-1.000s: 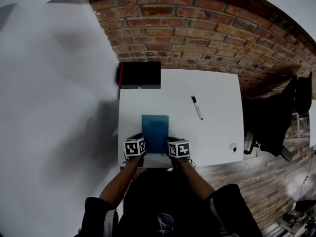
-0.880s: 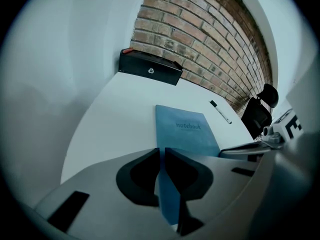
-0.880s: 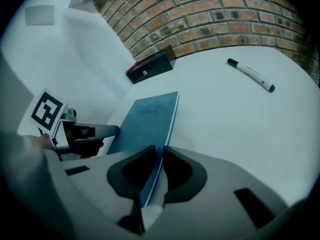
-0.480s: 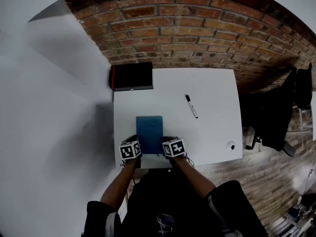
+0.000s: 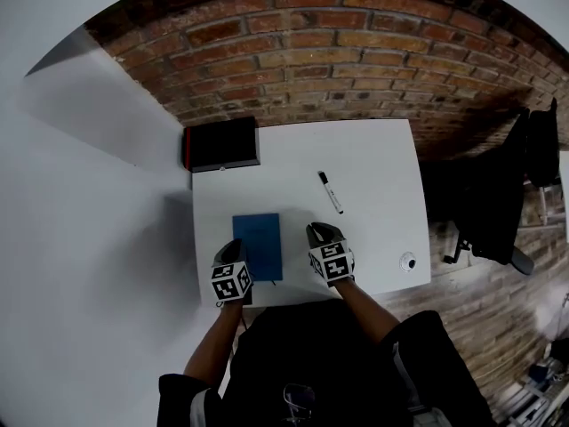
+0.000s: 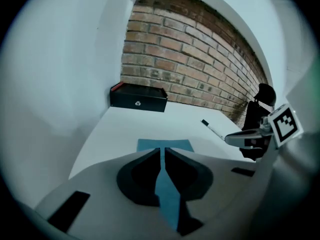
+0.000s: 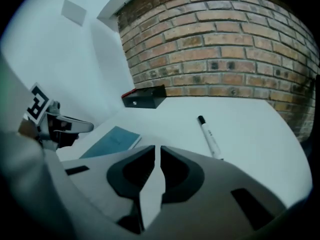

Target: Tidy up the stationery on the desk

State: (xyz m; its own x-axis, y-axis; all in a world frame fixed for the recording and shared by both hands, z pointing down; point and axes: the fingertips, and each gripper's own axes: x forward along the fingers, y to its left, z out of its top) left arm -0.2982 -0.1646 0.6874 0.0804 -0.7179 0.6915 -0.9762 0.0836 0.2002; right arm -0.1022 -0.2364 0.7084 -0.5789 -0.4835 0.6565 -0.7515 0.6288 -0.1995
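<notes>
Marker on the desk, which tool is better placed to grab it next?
Right. The marker lies ahead of the right tool, on its side of the desk; the left tool is by the notebook, farther off.

The white tabletop (image 5: 373, 163) carries a blue notebook (image 5: 258, 245) lying flat near its near edge, a black box (image 5: 222, 144) at the far left corner, a marker (image 5: 330, 192) right of centre, and a small round object (image 5: 407, 261) near the right near corner
</notes>
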